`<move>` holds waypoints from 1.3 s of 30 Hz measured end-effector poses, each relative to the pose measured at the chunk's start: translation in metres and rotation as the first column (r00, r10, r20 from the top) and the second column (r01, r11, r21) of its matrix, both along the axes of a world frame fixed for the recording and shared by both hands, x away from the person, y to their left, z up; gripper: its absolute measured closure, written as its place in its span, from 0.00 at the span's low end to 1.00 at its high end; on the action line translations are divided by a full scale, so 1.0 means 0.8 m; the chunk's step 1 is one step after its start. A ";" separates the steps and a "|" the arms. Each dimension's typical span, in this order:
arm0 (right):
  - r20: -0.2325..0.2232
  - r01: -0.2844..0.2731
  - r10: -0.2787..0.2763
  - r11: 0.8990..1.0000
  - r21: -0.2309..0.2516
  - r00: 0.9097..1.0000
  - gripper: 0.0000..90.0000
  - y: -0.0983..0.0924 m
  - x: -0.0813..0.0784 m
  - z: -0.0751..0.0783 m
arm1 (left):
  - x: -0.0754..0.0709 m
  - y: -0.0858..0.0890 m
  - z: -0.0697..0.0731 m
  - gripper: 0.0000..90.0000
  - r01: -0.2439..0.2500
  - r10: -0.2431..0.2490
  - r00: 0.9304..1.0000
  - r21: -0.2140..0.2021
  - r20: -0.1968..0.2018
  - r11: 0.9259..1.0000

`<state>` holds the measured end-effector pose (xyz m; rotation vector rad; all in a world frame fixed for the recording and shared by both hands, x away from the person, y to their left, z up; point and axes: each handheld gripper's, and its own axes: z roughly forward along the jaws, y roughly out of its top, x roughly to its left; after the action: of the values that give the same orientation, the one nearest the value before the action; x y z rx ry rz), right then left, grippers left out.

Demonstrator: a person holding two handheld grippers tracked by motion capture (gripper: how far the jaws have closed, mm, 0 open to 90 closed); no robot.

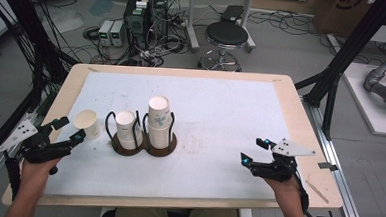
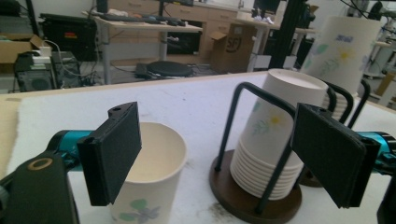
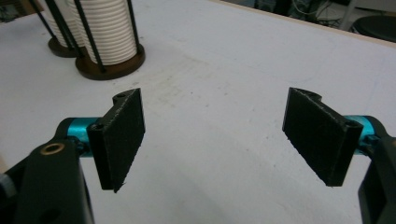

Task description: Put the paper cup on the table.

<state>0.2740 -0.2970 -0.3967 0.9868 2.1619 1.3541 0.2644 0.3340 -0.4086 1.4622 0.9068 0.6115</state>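
1. Right now my left gripper [image 1: 65, 130] hangs at the table's left edge with its jaws spread wide and nothing between them, lined up on the loose paper cup [image 1: 87, 123] just in front.
2. That cup stands upright, mouth up, on the white mat [image 1: 221, 110], just left of the cup holder [image 1: 143, 145]; standing apart from the racks, it leaves room for a jaw on either side.
3. Seen in my left gripper view, the cup [image 2: 148, 182] sits low behind the left pad [image 2: 112, 151], so the jaws do not yet straddle it.
4. Two stacks of upside-down cups, a short one [image 1: 126, 129] and a taller one [image 1: 159, 121], sit inside the holder's wire loops, which keep them from toppling.
5. My right gripper [image 1: 256, 151] rests well away at the right, jaws wide open and empty over bare mat, clear of the left one's work.
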 end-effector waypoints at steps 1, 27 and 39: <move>0.002 0.005 -0.005 1.000 0.002 1.000 0.24 -0.001 0.000 0.000 | -0.001 -0.003 0.000 0.18 0.011 -0.011 1.000 0.001 0.001 1.000; 0.018 0.057 -0.057 0.998 0.004 0.998 0.24 -0.006 -0.017 0.002 | -0.012 -0.027 0.000 0.19 0.065 -0.065 0.998 0.019 0.021 0.998; 0.013 0.062 -0.062 0.998 0.008 0.998 0.24 -0.007 -0.019 0.002 | -0.010 -0.028 -0.001 0.19 0.063 -0.064 0.998 0.027 0.022 0.998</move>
<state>0.2589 -0.3026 -0.3954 1.0361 2.1003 1.3372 0.2564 0.3112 -0.4091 1.4994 0.8343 0.5939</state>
